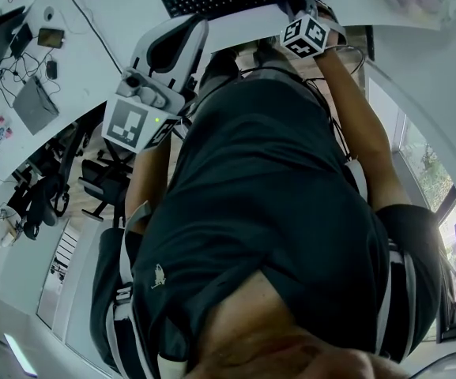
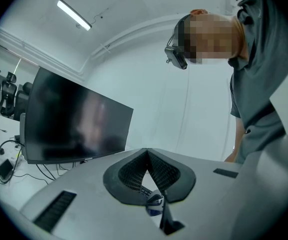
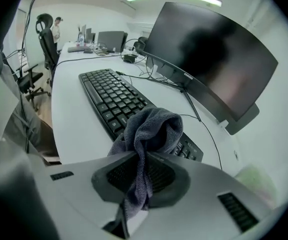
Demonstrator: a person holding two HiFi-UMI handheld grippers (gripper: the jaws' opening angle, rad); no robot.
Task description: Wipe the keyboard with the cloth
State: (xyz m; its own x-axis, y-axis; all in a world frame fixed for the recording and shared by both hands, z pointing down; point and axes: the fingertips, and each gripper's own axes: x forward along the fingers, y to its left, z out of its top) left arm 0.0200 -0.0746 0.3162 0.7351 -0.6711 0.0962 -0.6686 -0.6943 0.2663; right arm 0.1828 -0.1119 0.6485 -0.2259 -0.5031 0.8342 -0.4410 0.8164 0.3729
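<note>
White desk [image 3: 69, 129] runs under everything, with the black keyboard [image 3: 109, 96] lying lengthwise in front of the curved monitor [image 3: 208, 59]. Your right gripper [image 3: 142, 159] has its jaws nipped almost together on the grey cloth [image 3: 151, 126]. A fold is caught between the pads, so the loose bulk bunches ahead of the tips, over the end of the keyboard nearest that gripper. That makes sense to me: the wad is the working face, and the steep downward tilt presents it to the keys rather than the hard jaws (I can't tell whether it actually touches them). Your left gripper [image 2: 147, 154] is closed with nothing in it. You hold it level and back by your body, out of the wiping path, I'd judge.
</note>
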